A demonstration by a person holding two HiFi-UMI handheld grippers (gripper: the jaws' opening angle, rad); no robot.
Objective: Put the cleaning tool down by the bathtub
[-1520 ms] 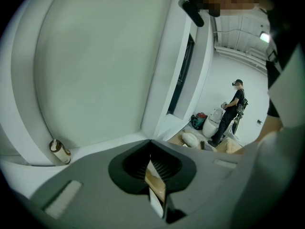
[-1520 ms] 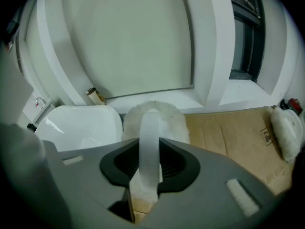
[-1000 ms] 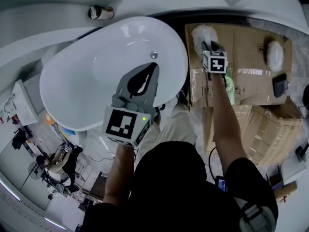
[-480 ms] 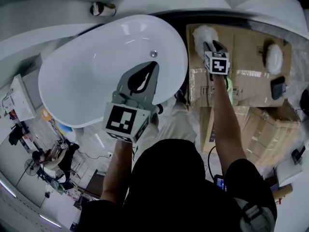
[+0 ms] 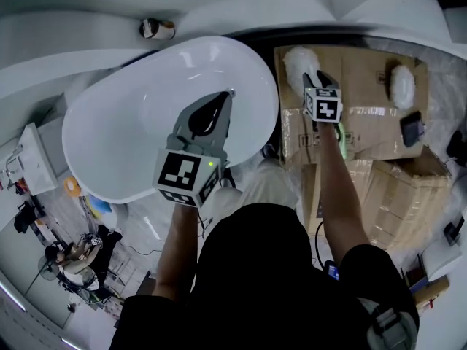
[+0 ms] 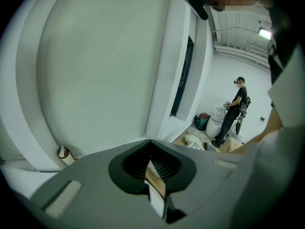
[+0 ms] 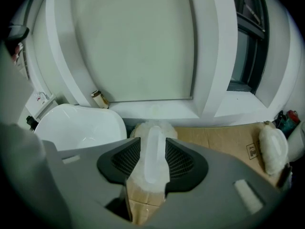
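Your left fingers [image 6: 129, 168] sit closed and empty over the bathtub [image 5: 139, 122]. Right of the bathtub, your right fingers [image 7: 183, 163] have just been opening and stand wide, no longer pinching the cleaning tool [image 7: 153, 149]. It lies on the cardboard box [image 5: 368, 119] beside the bathtub, apparently delivered.

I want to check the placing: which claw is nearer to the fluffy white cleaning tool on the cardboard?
Right. The right claw is at the cleaning tool, jaws just opened, its handle between them. The left claw is over the bathtub, well aside.

Cleaning tool [image 7: 153, 157] partly behind right claw [image 7: 152, 143]
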